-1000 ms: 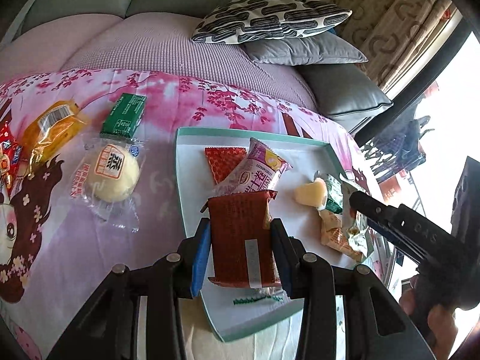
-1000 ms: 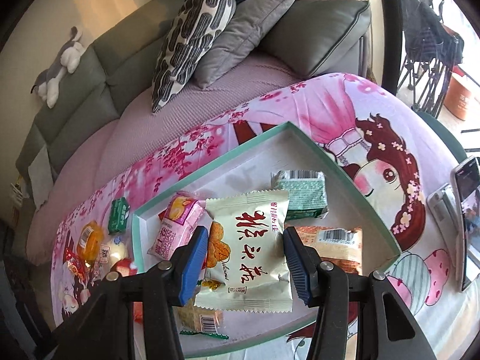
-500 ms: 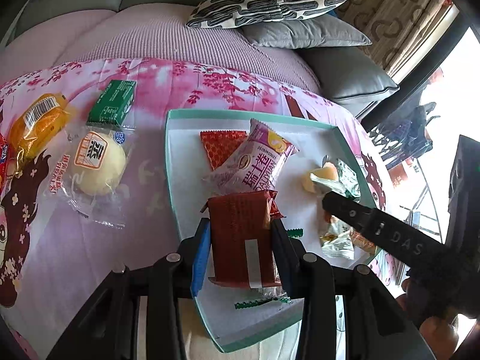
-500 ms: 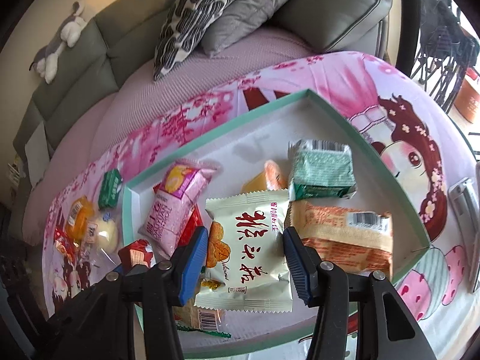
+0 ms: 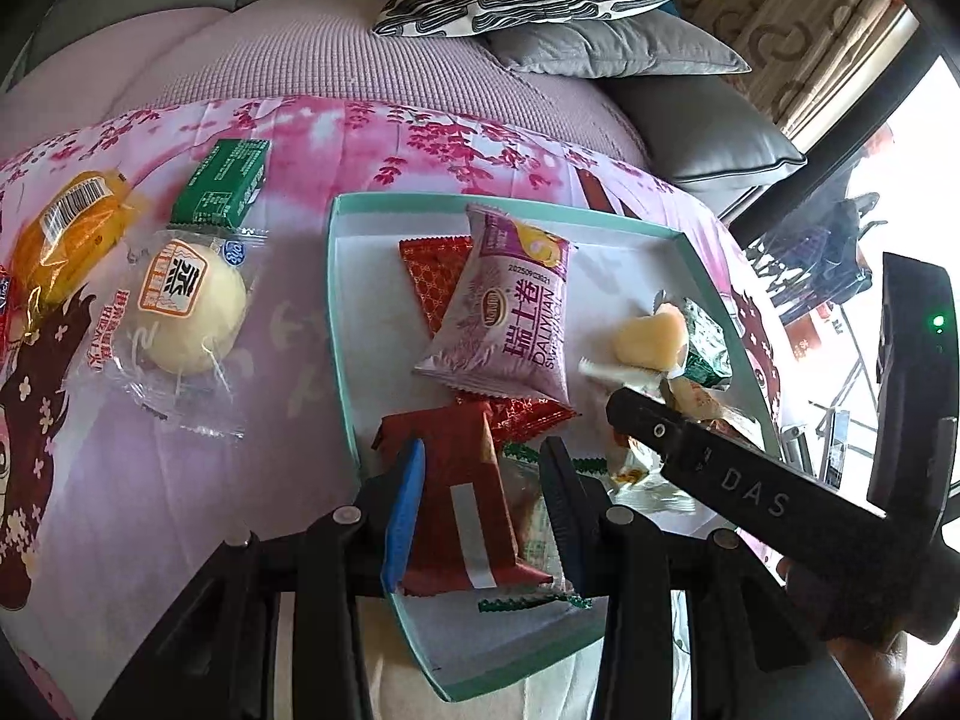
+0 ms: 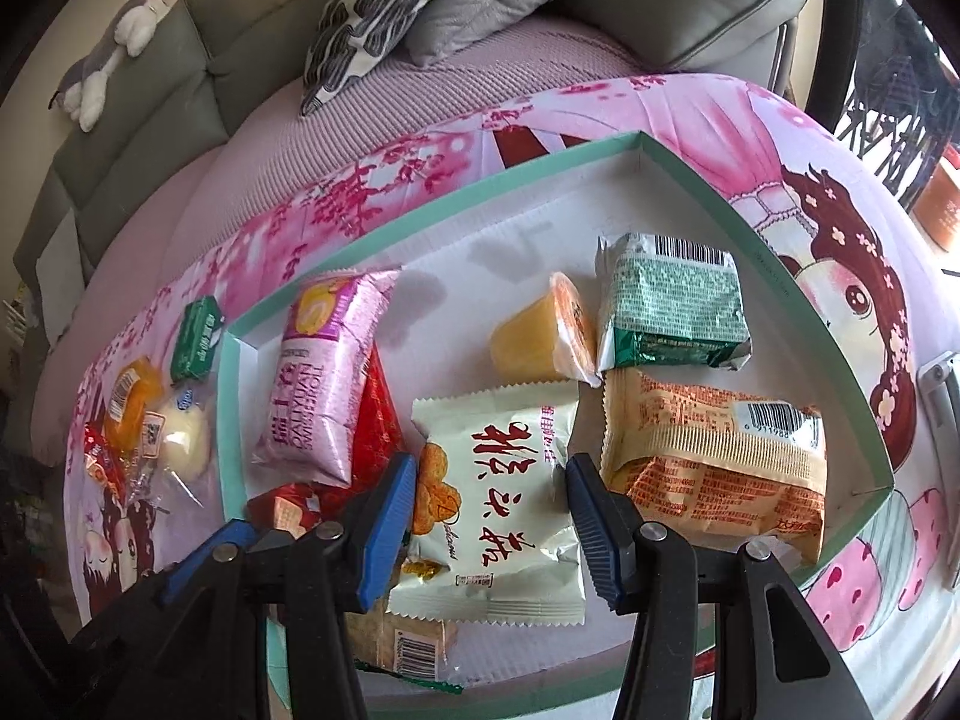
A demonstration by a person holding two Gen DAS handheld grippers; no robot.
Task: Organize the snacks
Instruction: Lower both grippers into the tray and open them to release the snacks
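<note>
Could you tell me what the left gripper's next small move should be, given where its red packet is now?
Probably open the left gripper and let go. Its red packet already hangs over the teal tray, above the bare floor at the near edge, while the right gripper, shut on the white snack bag, occupies the space beside it.

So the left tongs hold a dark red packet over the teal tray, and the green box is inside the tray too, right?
Not quite. The left tongs do hold the dark red foil packet over the teal-rimmed tray, but the left wrist view shows the small green cardboard box outside the tray, on the pink floral cloth.
</note>
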